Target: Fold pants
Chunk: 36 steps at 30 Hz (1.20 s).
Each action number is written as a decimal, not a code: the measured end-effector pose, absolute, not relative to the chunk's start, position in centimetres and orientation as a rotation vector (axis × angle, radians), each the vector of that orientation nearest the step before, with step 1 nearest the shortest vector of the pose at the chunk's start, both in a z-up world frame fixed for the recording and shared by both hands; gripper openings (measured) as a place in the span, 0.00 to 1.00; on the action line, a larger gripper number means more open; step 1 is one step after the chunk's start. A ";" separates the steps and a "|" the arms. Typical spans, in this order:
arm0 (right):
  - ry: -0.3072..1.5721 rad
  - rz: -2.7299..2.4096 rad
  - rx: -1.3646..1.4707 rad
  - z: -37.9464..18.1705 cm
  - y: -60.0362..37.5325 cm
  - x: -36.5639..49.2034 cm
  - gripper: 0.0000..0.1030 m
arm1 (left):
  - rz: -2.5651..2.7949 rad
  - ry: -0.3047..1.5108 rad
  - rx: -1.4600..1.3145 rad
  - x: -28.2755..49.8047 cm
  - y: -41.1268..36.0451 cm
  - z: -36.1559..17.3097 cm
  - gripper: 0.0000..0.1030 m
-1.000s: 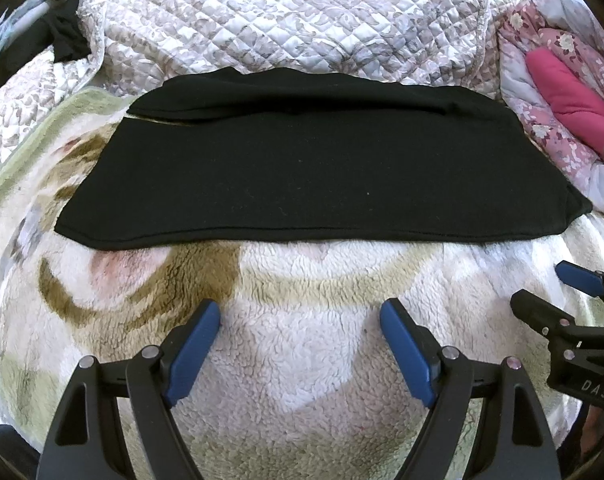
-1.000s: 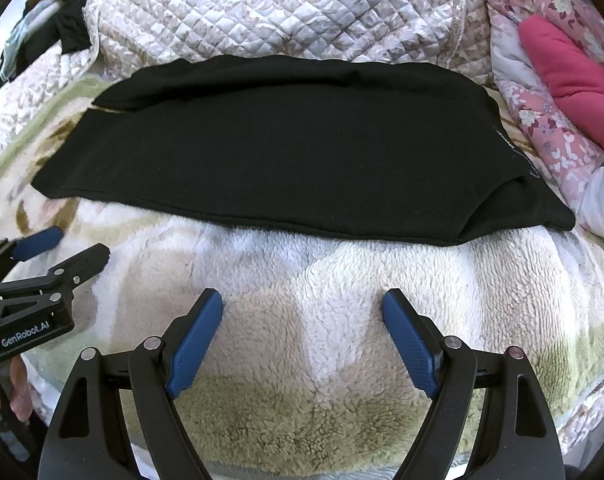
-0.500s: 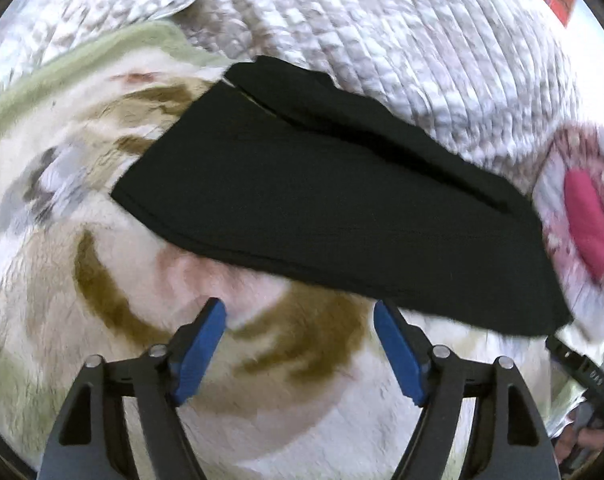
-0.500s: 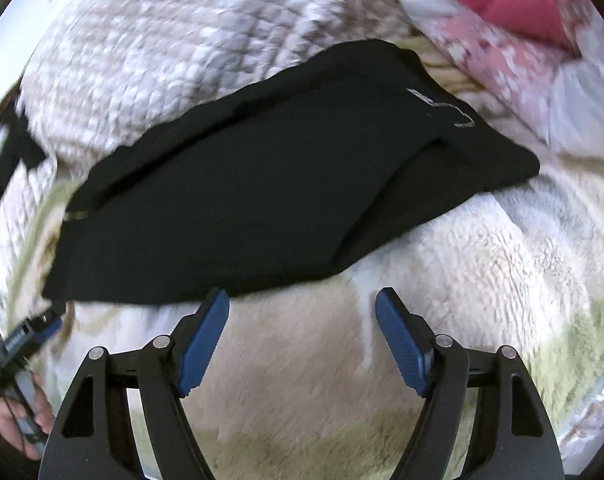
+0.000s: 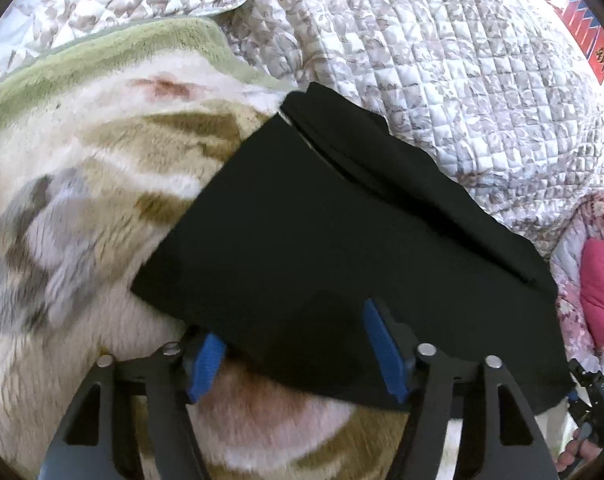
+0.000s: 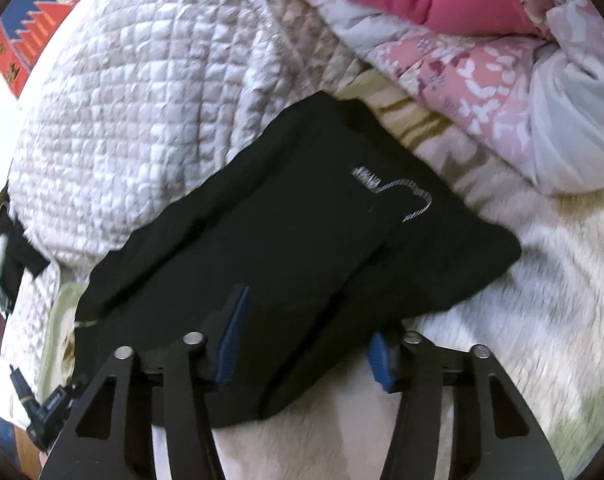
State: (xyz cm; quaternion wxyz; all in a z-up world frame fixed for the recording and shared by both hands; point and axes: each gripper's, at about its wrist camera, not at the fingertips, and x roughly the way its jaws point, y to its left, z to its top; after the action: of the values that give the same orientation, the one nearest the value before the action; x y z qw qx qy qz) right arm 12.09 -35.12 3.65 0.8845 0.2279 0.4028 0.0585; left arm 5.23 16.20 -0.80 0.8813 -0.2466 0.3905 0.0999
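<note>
Pants (image 5: 342,240), black and folded, lie across your fleece blanket (image 5: 82,200) on the bed; your left gripper (image 5: 298,356) and right gripper (image 6: 302,356) are closing around their near edge, pad contact hidden.

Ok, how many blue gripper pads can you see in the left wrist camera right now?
2. One blue pad sits lower left, partly tucked under the black pants' near edge; the other pad lies on top of the fabric, right of centre.

Looking steeply down from each wrist, close over the folded black fabric pants (image 5: 342,248) (image 6: 294,248) on the fluffy cream blanket (image 5: 82,184) (image 6: 542,300); sharing pants and white quilted bedspread (image 5: 442,64) (image 6: 142,100) at far side.
</note>
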 end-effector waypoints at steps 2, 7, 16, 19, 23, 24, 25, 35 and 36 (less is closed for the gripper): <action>0.837 0.091 0.466 3.3 -35.6 12.9 0.30 | 0.225 0.811 -0.497 5.7 16.6 -0.8 0.52; 0.857 0.054 0.471 3.0 -36.8 14.0 0.07 | 0.273 0.852 -0.511 6.8 18.3 -1.1 0.04; 0.831 0.103 0.499 8.6 -35.9 7.6 0.04 | 0.287 0.773 -0.415 1.5 17.3 6.1 0.03; 0.900 0.074 0.501 7.3 -35.9 4.9 0.04 | 0.289 0.785 -0.416 -1.2 17.1 6.6 0.03; 0.978 0.038 0.552 5.3 -36.5 2.7 0.04 | 0.300 0.879 -0.430 -3.7 17.0 4.1 0.04; 0.974 0.039 0.559 5.6 -36.5 2.4 0.04 | 0.303 0.891 -0.447 -4.2 17.0 3.9 0.04; 0.960 0.043 0.552 6.2 -36.4 2.0 0.04 | 0.304 0.890 -0.452 -4.7 16.8 4.0 0.04; 1.023 -0.017 0.525 5.9 -36.4 1.1 0.17 | 0.306 0.922 -0.436 -6.5 16.0 3.0 0.04; 1.014 -0.019 0.525 6.2 -36.5 0.7 0.20 | 0.307 0.919 -0.432 -6.7 16.1 3.3 0.07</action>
State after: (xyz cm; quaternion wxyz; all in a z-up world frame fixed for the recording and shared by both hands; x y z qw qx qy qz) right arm 0.69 -36.53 6.18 0.8414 0.2485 0.4798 -0.0091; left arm -6.74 16.08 3.25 0.8626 -0.2062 0.4380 0.1465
